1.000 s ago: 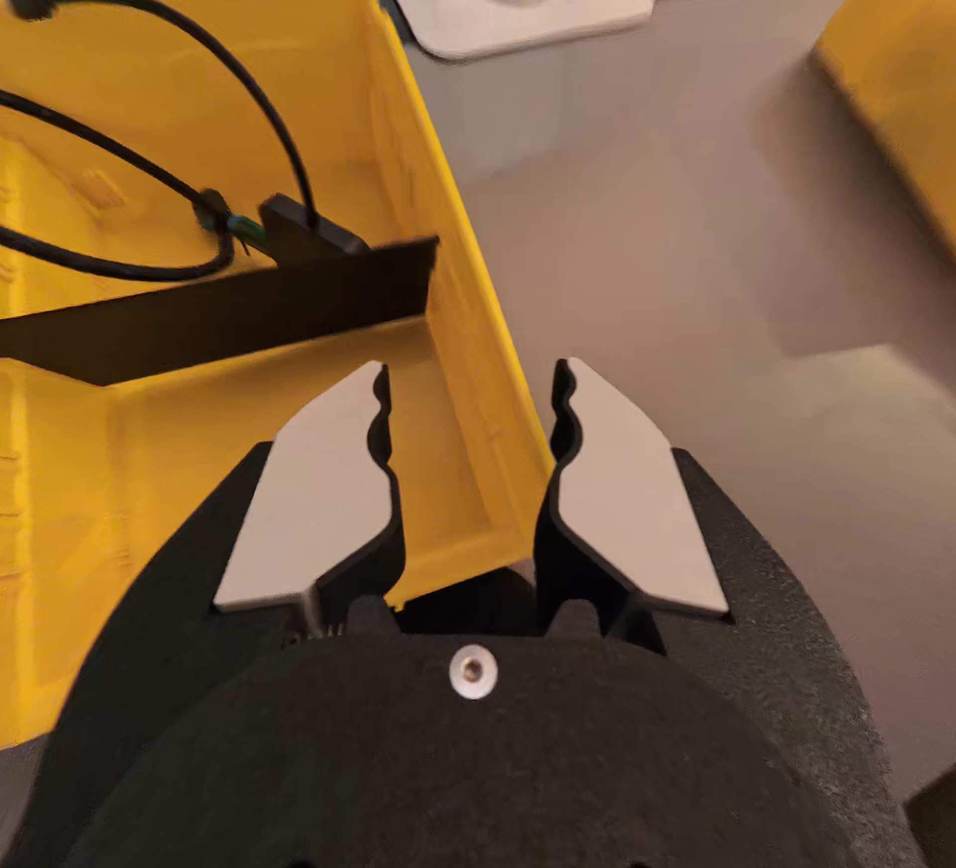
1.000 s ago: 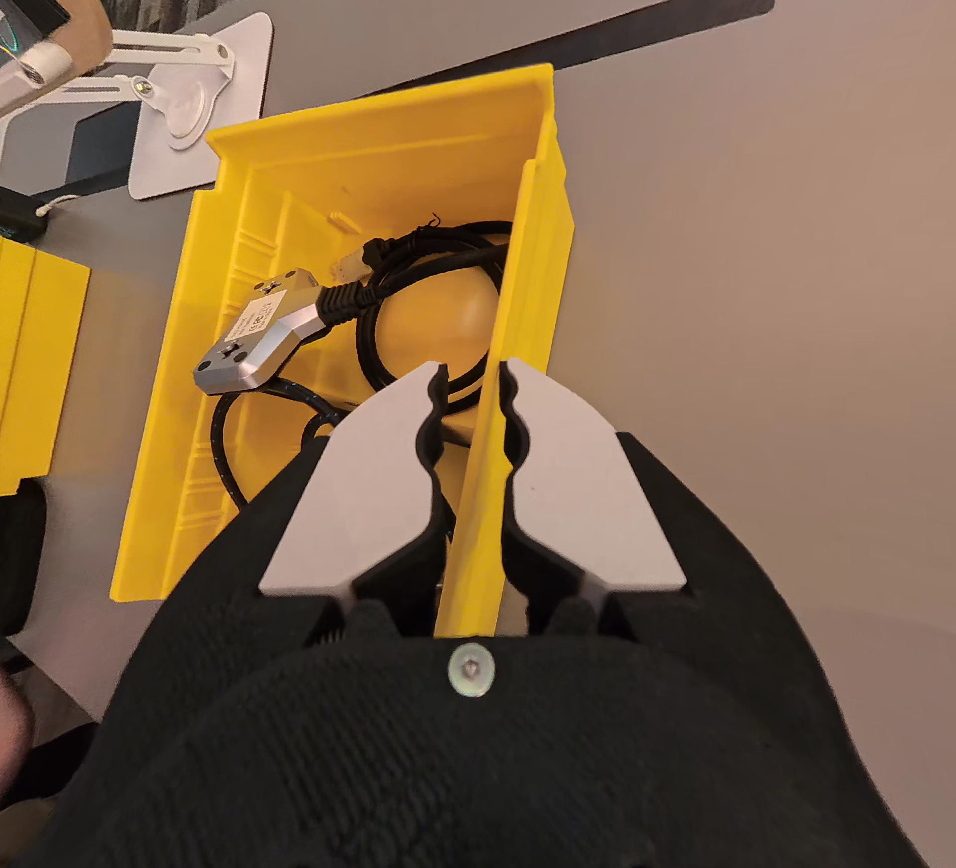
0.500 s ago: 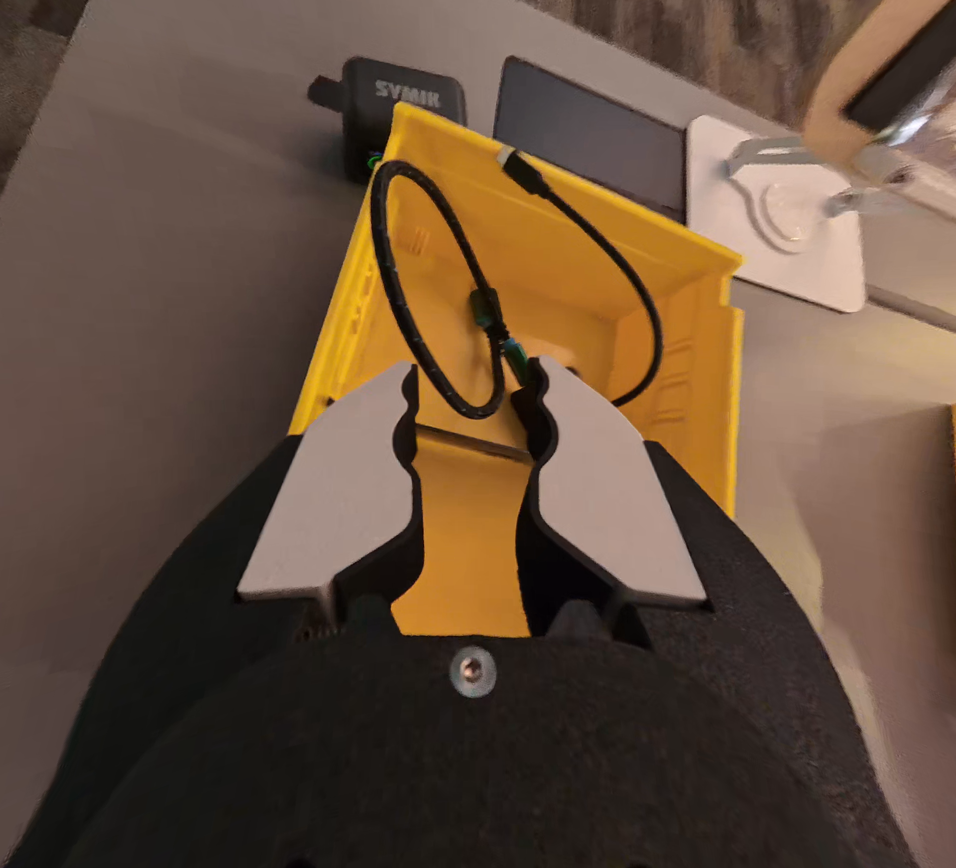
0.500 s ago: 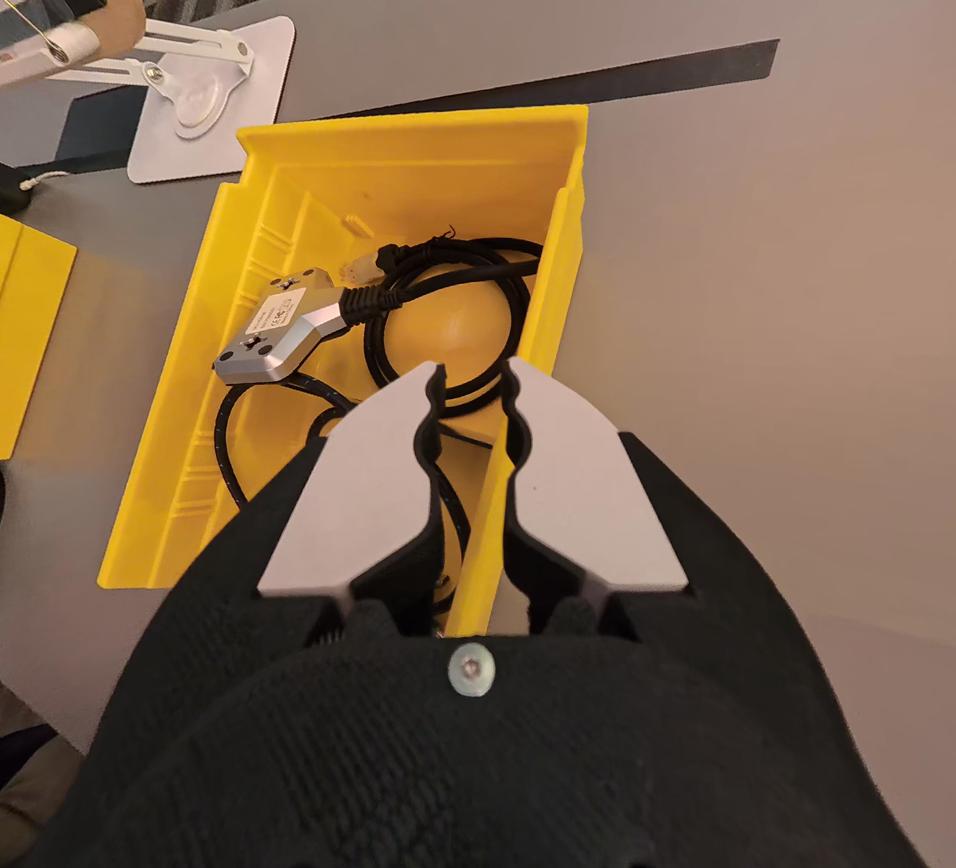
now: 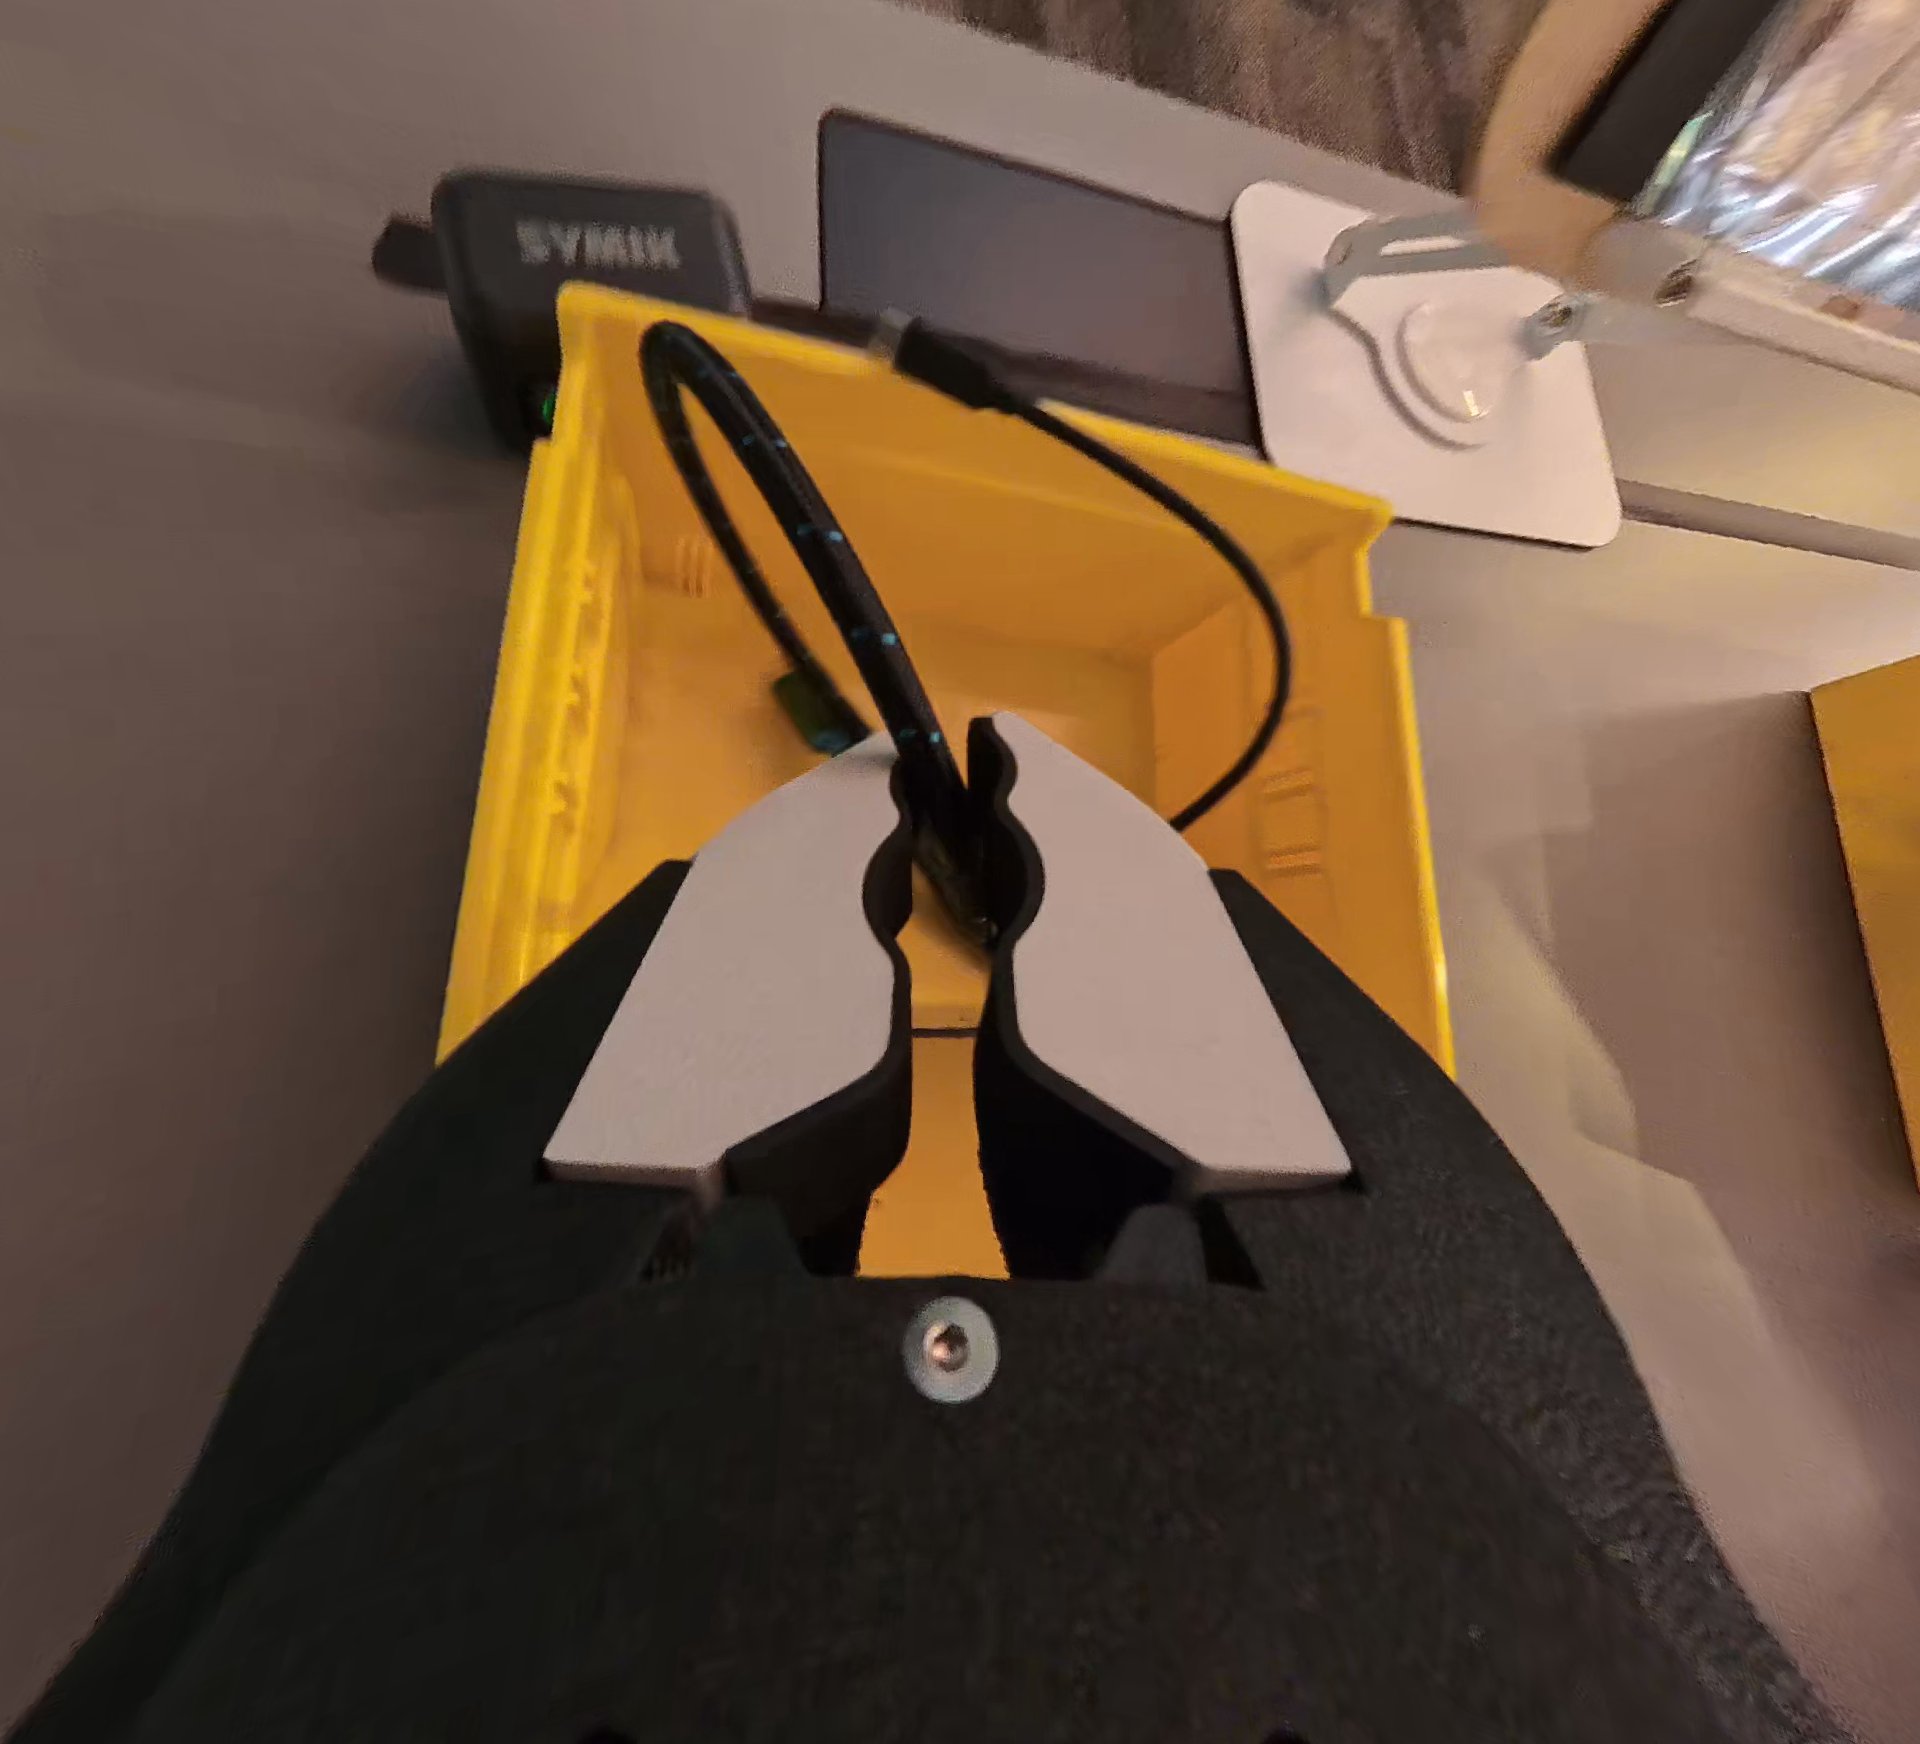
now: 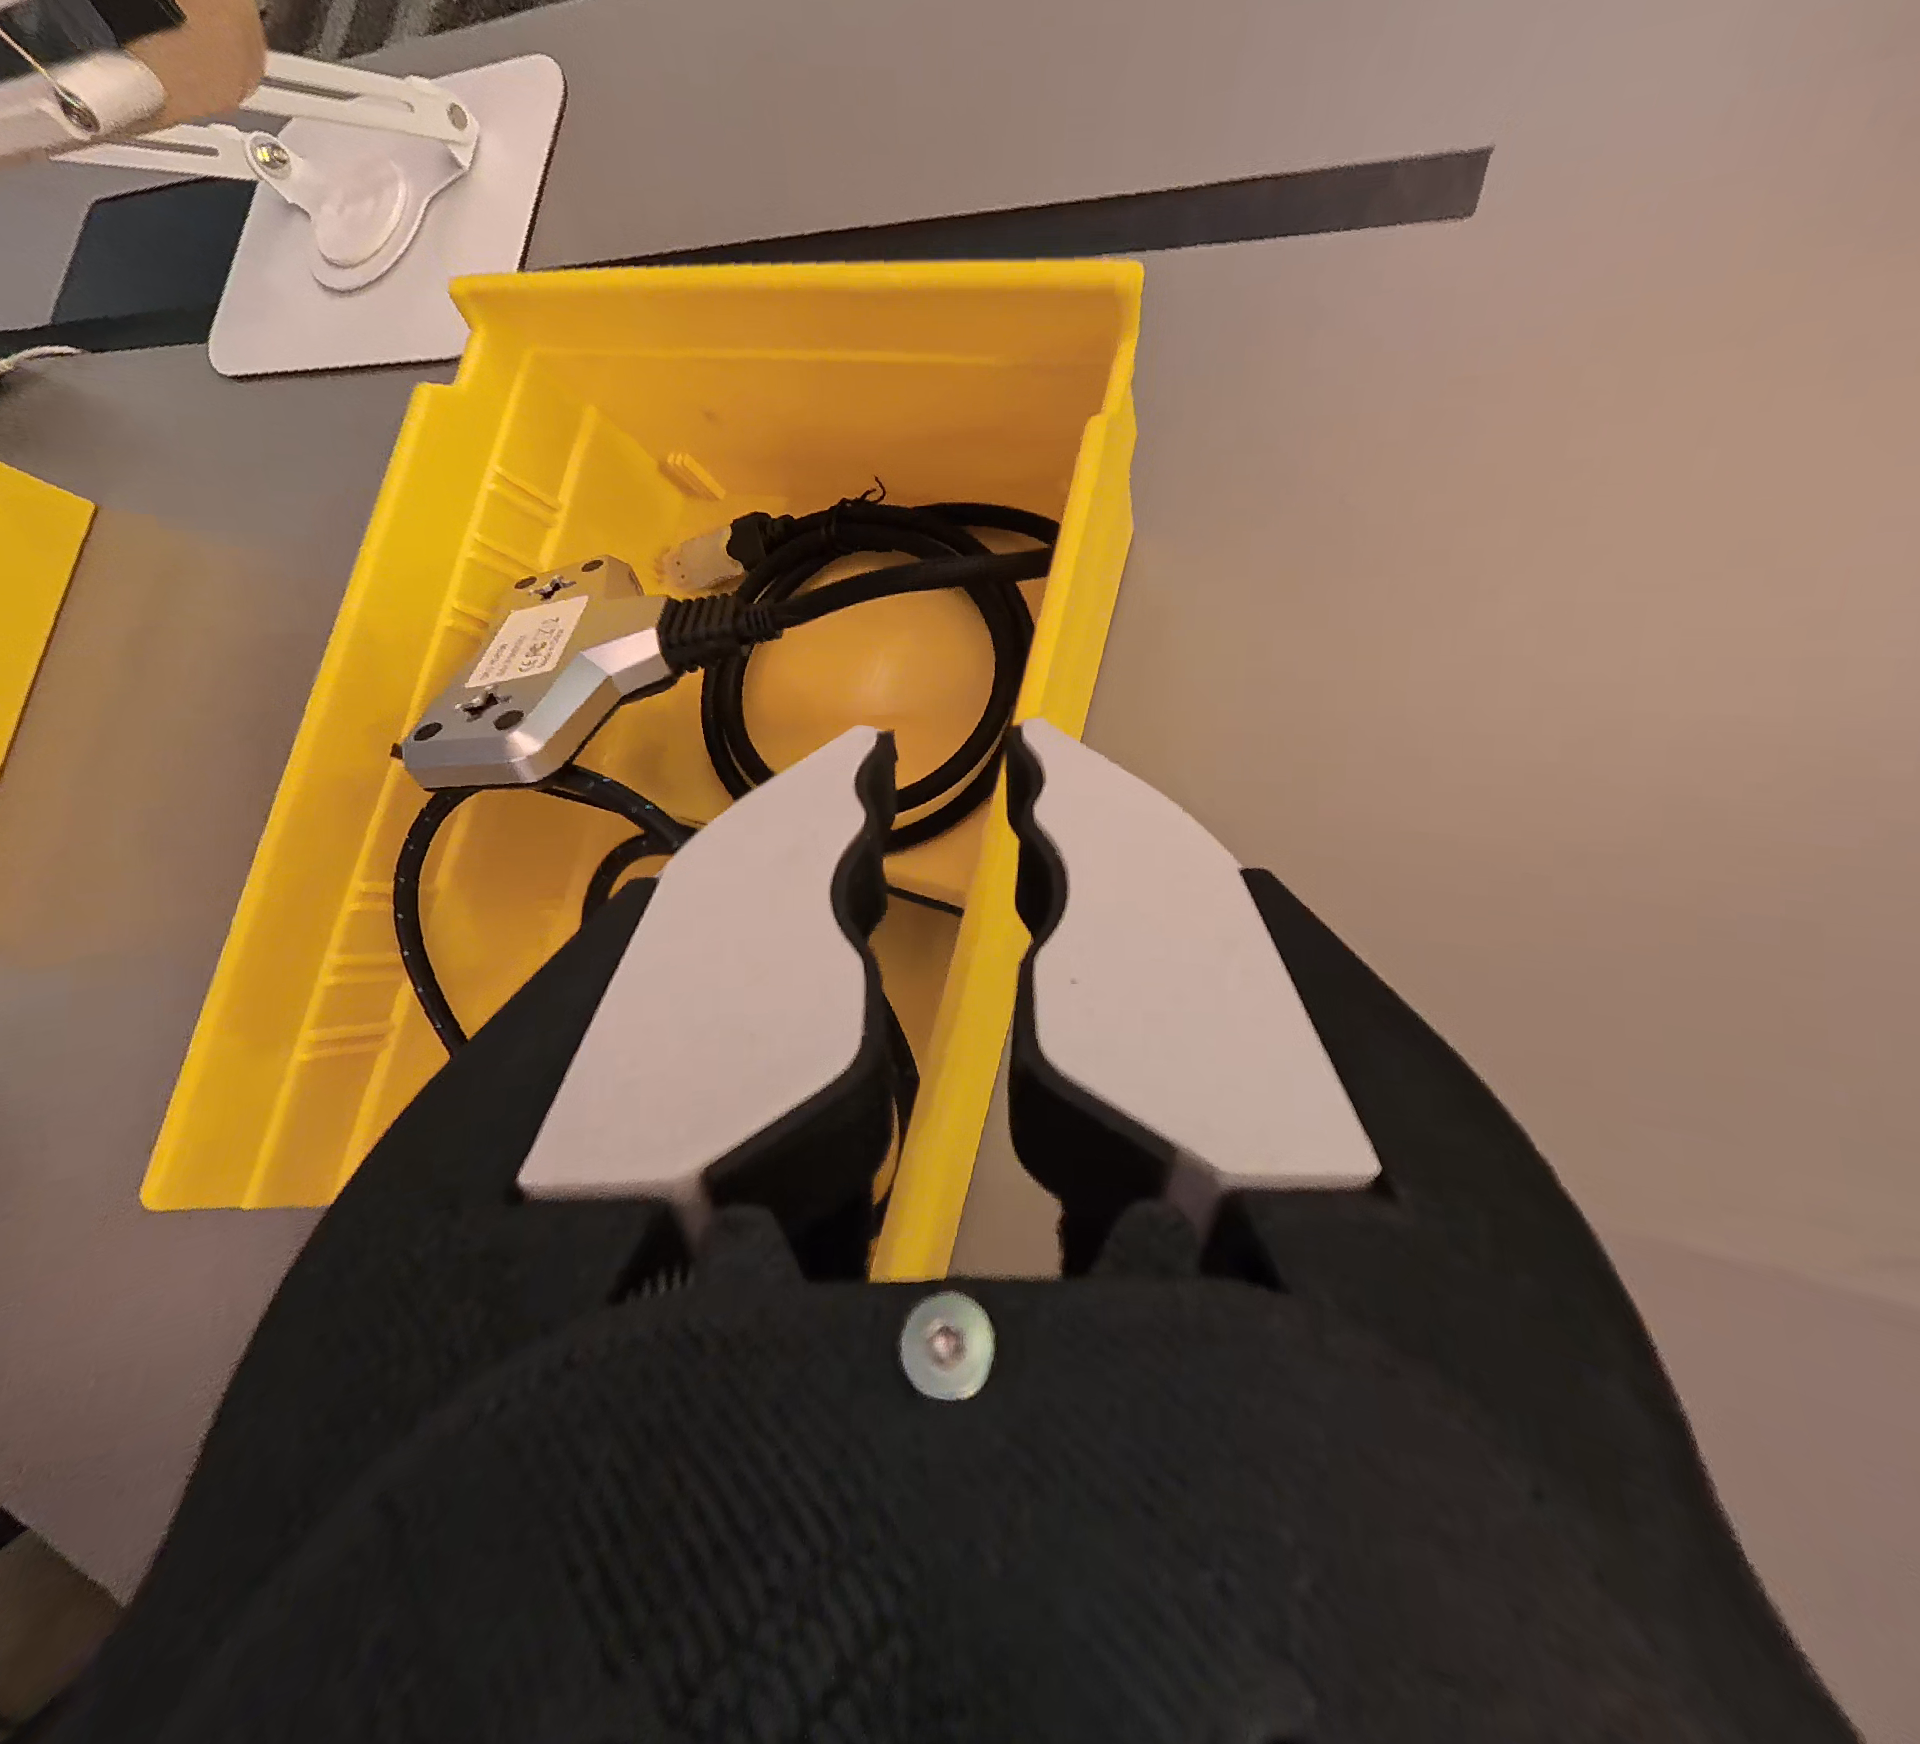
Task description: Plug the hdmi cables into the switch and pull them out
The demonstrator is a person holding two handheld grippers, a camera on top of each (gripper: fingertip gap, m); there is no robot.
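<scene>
Left wrist view shows my left gripper (image 5: pixel 951 806) nearly closed on the braided black cable (image 5: pixel 800 551), pinching it in the notch near the fingertips inside the left yellow bin (image 5: pixel 582 489). From the pinch the cable arcs up and away, loops near the bin's far wall, and a thinner stretch ends in a dark plug (image 5: pixel 940 364) resting over the far rim. So its long axis runs roughly straight ahead of the jaws, not across them. My right gripper (image 6: pixel 945 759) stands with its jaws a narrow gap apart, straddling the right wall of the second yellow bin (image 6: pixel 790 302) and holding nothing; whether its pads touch that wall I cannot tell. The silver switch (image 6: pixel 540 666) lies on that bin's floor, ahead and to the left of those jaws, its long axis slanting toward the near-left, with a coiled black lead (image 6: pixel 862 655) attached at its far-right end. I judge the right gripper is nearer the switch, so it should steady the switch while the left carries a plug across.
</scene>
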